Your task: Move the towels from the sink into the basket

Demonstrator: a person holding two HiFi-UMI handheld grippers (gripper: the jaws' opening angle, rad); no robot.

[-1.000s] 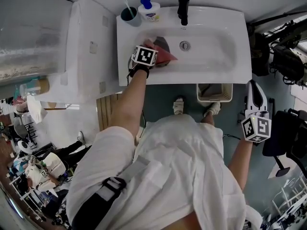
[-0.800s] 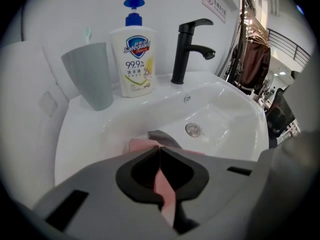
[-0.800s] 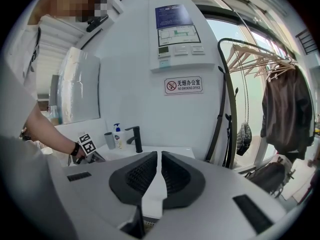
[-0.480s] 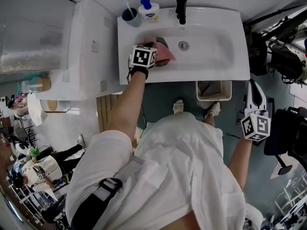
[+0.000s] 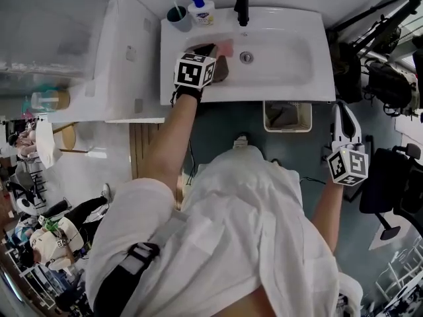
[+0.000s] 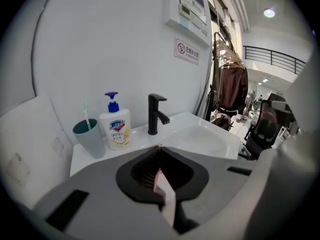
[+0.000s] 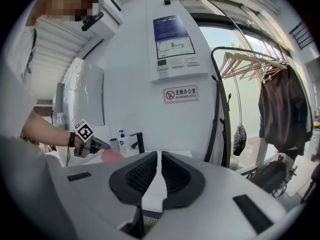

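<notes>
My left gripper [image 5: 210, 53] hovers over the left half of the white sink [image 5: 291, 78], shut on a pink towel [image 5: 227, 47]. In the left gripper view a strip of that pink towel [image 6: 165, 196] is pinched between the closed jaws of the left gripper [image 6: 159, 150]. A dark patch [image 5: 220, 69] lies beside the towel; whether it is a second towel is unclear. The white basket [image 5: 268, 117] stands on the floor below the sink's front edge, with grey cloth inside. My right gripper [image 5: 338, 111] is right of the basket, shut and holding nothing. The right gripper view shows the left gripper [image 7: 97, 146] and pink towel [image 7: 113, 154].
A black faucet [image 6: 156, 113], a soap bottle [image 6: 115, 129] and a teal cup with a toothbrush [image 6: 90, 136] stand along the sink's back edge. A white toilet cistern [image 5: 122, 51] is left of the sink. Dark bags and an office chair [image 5: 390, 177] crowd the right side.
My left gripper has risen out of the basin with the pink towel in its jaws. The right gripper has shifted slightly towards the basket.
</notes>
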